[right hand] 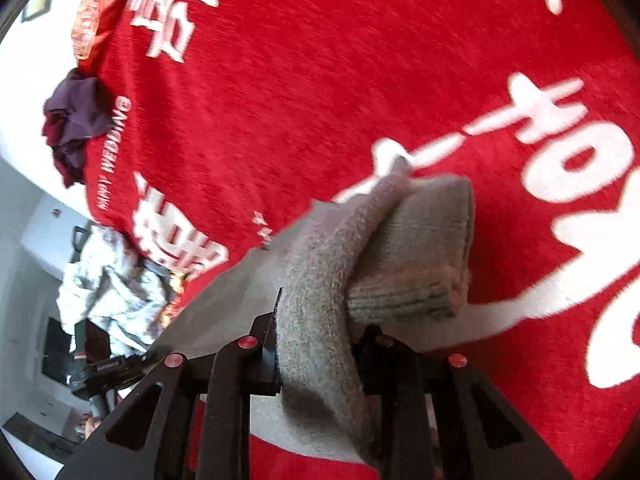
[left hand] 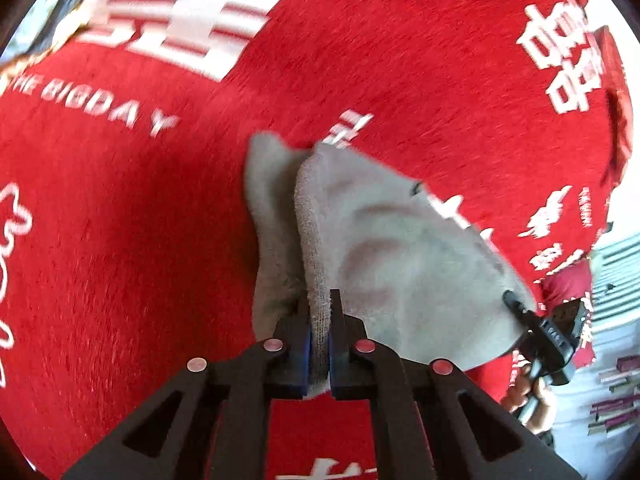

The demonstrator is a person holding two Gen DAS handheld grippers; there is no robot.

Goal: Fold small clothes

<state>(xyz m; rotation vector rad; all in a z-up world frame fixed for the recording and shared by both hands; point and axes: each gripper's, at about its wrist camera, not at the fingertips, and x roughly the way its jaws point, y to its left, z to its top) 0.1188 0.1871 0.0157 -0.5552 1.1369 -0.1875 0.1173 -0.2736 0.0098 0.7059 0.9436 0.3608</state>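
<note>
Above the red blanket (left hand: 400, 60), we hold a soft, light grey sock (left hand: 400, 260) between us, left tongs (left hand: 319, 336) clamped on its ribbed edge, right tongs (right hand: 316, 344) pinching bunched fabric; edges grip best.

Both wrist cams close, angled down; shared grey cloth (left hand: 400, 248).

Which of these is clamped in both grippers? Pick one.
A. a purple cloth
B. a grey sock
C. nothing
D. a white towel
B: the left gripper pinches the ribbed edge of the grey sock, and in the right wrist view the right gripper grips thick folds of the same grey knit above the red blanket.
</note>
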